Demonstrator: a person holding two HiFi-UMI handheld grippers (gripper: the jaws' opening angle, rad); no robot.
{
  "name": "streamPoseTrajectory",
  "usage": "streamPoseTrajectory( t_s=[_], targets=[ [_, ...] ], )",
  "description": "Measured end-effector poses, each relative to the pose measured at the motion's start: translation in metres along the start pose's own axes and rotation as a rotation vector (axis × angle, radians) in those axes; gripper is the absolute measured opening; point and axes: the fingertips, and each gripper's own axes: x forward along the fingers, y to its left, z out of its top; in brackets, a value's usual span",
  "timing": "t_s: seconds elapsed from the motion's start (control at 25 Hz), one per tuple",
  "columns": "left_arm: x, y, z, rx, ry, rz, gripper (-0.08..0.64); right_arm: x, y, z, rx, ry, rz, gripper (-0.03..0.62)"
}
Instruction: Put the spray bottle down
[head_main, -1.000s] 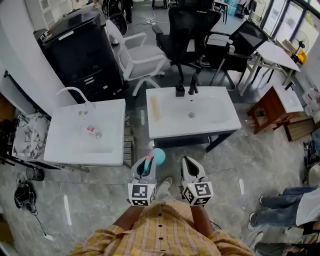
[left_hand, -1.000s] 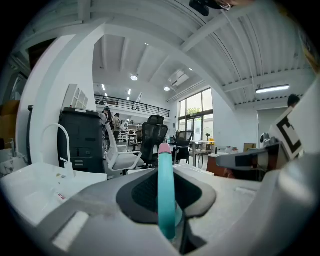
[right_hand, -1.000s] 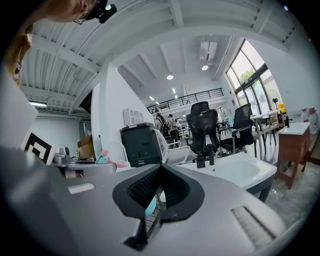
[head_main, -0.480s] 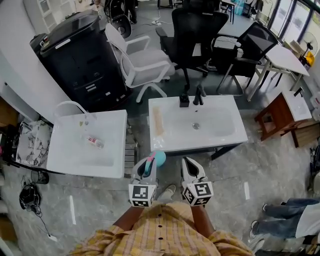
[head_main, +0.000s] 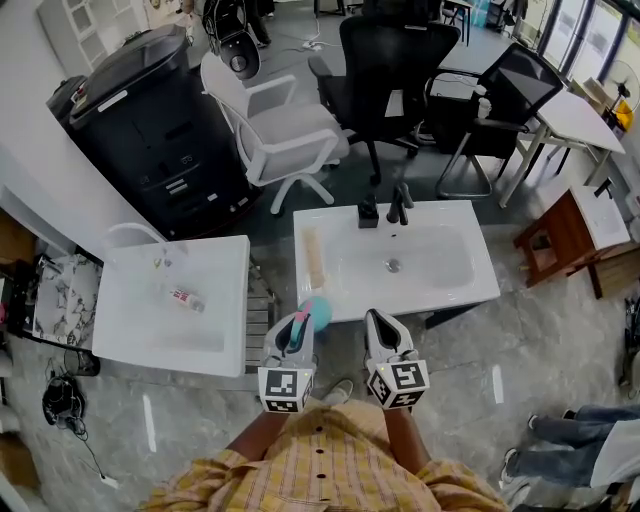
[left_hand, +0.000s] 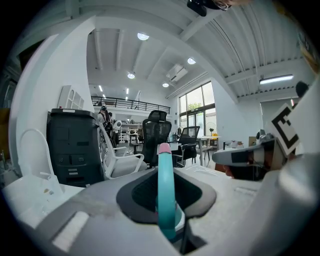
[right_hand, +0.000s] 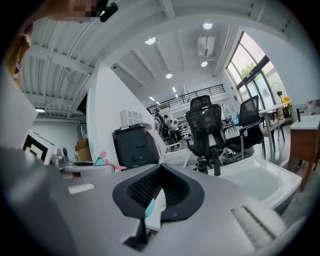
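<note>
A wide white sink (head_main: 440, 262) lay straight ahead of both grippers, its near edge just beyond their tips, and a second sink (head_main: 130, 310) stood well off to the left of the left gripper (head_main: 295, 328). That gripper was clamped on the spray bottle (head_main: 317, 316), its jaws closed tight against the teal body, as its own view showed (left_hand: 165, 195). The bottle's long axis ran forward along the line of the jaws, with the pink tip pointing away from the person and reaching the near rim of the sink ahead. The right gripper (head_main: 381, 326) hovered just beside the left one with its jaws together and nothing between them. The set-down looked to be the left gripper's work, a short reach forward onto the sink's flat edge.
</note>
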Motion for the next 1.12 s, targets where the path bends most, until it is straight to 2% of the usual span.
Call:
streamPoseTrajectory(
  t_s=[0.36,0.68,1.12],
  targets=[
    [0.013,0.006,-0.007,0.028,0.023,0.013,0.061,0.013,-0.013,-0.015,0.022,0.03,-0.018,-0.002],
    [0.021,0.009,0.0,0.04,0.016,0.013,0.061,0.023,-0.011,-0.024,0.036,0.052,-0.01,-0.002],
    [0.06,0.028,0.005,0.038,0.04,-0.003,0.061,0.054,-0.016,-0.025,0.052,0.074,-0.003,-0.002]
  ],
)
